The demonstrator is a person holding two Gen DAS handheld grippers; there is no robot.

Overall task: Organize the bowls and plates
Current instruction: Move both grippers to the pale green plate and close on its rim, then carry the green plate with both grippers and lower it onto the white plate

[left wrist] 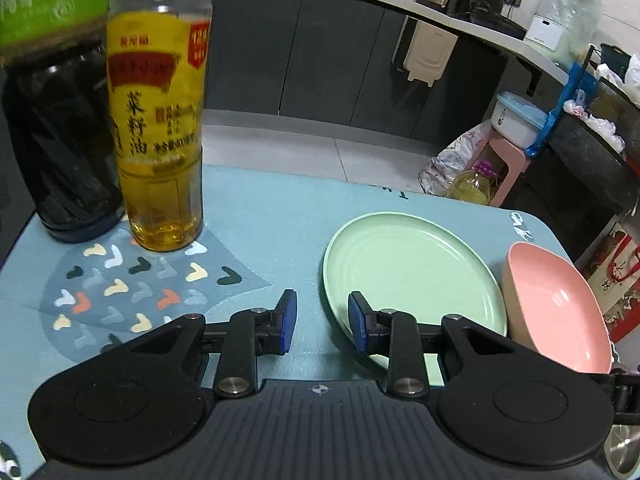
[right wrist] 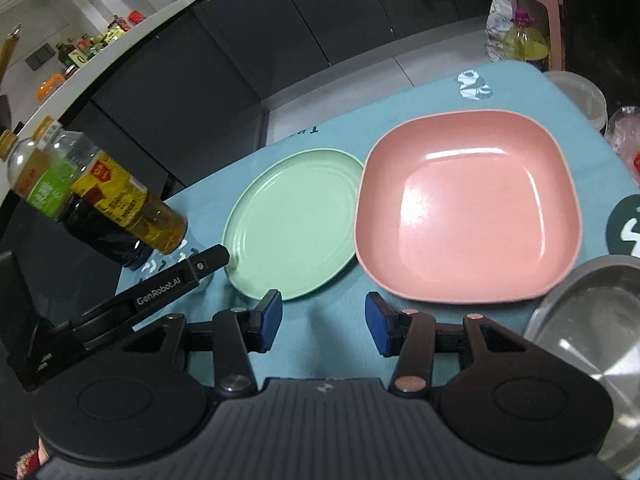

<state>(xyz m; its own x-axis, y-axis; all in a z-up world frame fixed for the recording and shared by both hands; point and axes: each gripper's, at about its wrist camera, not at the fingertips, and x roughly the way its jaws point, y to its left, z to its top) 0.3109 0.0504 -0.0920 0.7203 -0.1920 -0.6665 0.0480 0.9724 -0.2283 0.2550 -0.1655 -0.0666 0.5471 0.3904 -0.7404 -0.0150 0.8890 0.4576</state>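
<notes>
Nothing is stacked or put away yet, so your job looks like it is just starting. The green plate (right wrist: 294,224), the pink dish (right wrist: 468,208) and a metal bowl (right wrist: 592,344) all lie apart on the worktop (right wrist: 320,340), each one flat and right side up. You hold none of them.

Your left tool (left wrist: 322,322) is partly open and has nothing in it. The near edge of the green plate (left wrist: 412,276) sits just ahead of its right finger, close by or maybe under it. The pink dish (left wrist: 560,308) is further off to the right of that tool, touching or almost touching the plate.

Your right tool (right wrist: 324,324) is open wider and is empty too. Bare worktop shows between its fingers. The pink dish is just ahead and a bit to the right. The green plate is ahead to the left. The metal bowl is close by on the right side.

The plate is round, light green and shallow, with a low rim. The dish is pink, square with round corners, deeper, and shiny inside. Both look clean and empty. The bowl is shiny steel, and only part of it shows.

Two bottles (left wrist: 160,120) stand ahead and to the left of your left tool, well away from the dishes.

I think you still have all the picking up and stacking to do.
</notes>
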